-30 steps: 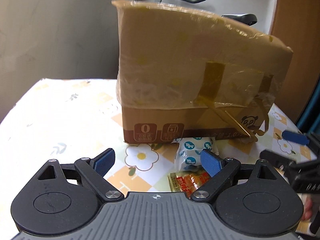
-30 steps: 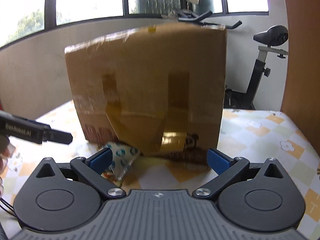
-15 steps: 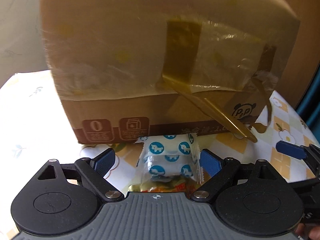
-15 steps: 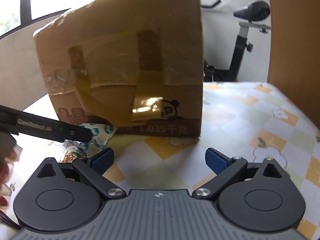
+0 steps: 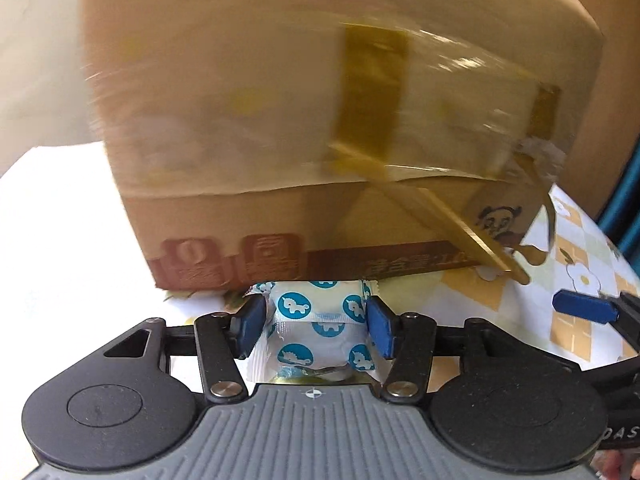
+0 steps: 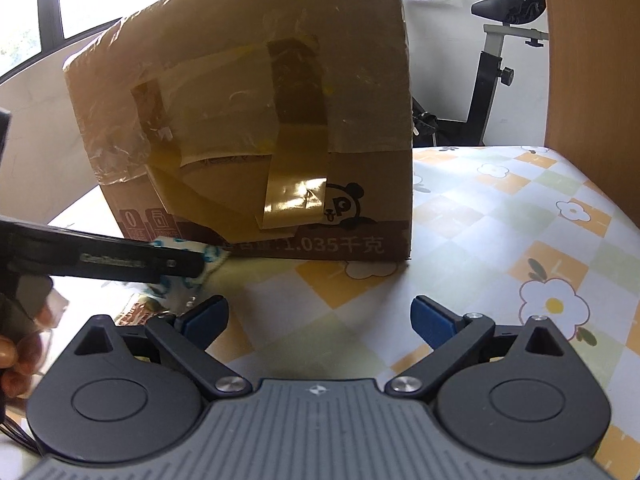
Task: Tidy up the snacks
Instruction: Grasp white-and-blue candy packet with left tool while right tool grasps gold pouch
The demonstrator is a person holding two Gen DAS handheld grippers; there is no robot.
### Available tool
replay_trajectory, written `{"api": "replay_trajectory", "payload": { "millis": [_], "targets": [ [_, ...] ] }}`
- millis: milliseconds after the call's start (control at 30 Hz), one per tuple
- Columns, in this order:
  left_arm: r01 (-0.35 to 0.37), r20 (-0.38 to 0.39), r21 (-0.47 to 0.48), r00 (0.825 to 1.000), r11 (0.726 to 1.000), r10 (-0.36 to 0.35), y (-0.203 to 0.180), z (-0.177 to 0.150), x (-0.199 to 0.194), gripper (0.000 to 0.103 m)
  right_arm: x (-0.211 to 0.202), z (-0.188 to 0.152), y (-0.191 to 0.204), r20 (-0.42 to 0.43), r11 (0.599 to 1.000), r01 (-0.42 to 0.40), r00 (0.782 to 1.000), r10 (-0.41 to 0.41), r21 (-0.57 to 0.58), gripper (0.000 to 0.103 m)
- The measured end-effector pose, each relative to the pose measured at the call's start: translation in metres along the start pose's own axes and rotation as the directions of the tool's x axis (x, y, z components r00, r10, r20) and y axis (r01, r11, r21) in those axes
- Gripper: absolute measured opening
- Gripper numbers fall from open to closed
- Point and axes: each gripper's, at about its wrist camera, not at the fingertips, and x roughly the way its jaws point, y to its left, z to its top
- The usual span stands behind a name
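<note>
Left gripper (image 5: 316, 330): blue pads pinch a white snack packet (image 5: 320, 328) printed with blue unicorn roundels; half a second ago the pads stood spread either side of it. The packet lies on the flower-patterned tablecloth (image 6: 500, 216), touching the foot of the cardboard box (image 6: 248, 120). An orange-wrapped snack (image 6: 134, 312) lies just beside it, nearer the camera.

Right gripper (image 6: 318, 320): fingers spread, nothing between them, over bare cloth, as before.

Box markings, right wrist view: "1.035千克" and a panda logo; the left gripper's arm bears lettering too blurred to read. Brown tape crosses the box face. An exercise bike (image 6: 508, 40) stands beyond the table.
</note>
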Motion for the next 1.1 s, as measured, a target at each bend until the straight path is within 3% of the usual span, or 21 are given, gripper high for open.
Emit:
{"api": "replay_trajectory", "payload": {
  "millis": [367, 533, 733, 1000, 1100],
  "targets": [
    [-0.044, 0.039, -0.083, 0.998, 0.996, 0.047, 0.044, -0.033, -0.059, 0.057, 0.004, 0.001, 0.002, -0.025, 0.999, -0.031, 0.999, 0.03, -0.02, 0.096],
    [-0.067, 0.035, -0.122, 0.997, 0.99, 0.072, 0.069, -0.052, -0.075, 0.057, 0.007, 0.004, 0.017, -0.072, 0.985, -0.125, 0.991, 0.117, -0.118, 0.093],
    [-0.078, 0.03, -0.138, 0.996, 0.987, 0.083, 0.081, -0.064, -0.093, 0.058, 0.021, 0.012, 0.053, -0.179, 0.911, -0.278, 0.956, 0.231, -0.305, 0.09],
    [-0.068, 0.033, -0.158, 0.997, 0.985, 0.074, 0.084, -0.068, -0.092, 0.058, 0.04, 0.009, 0.098, -0.278, 0.789, -0.39, 0.917, 0.285, -0.476, 0.085],
    [-0.069, 0.032, -0.171, 0.997, 0.983, 0.075, 0.086, -0.067, -0.086, 0.058, 0.047, 0.008, 0.104, -0.288, 0.765, -0.405, 0.912, 0.293, -0.501, 0.083]
  ]
}}
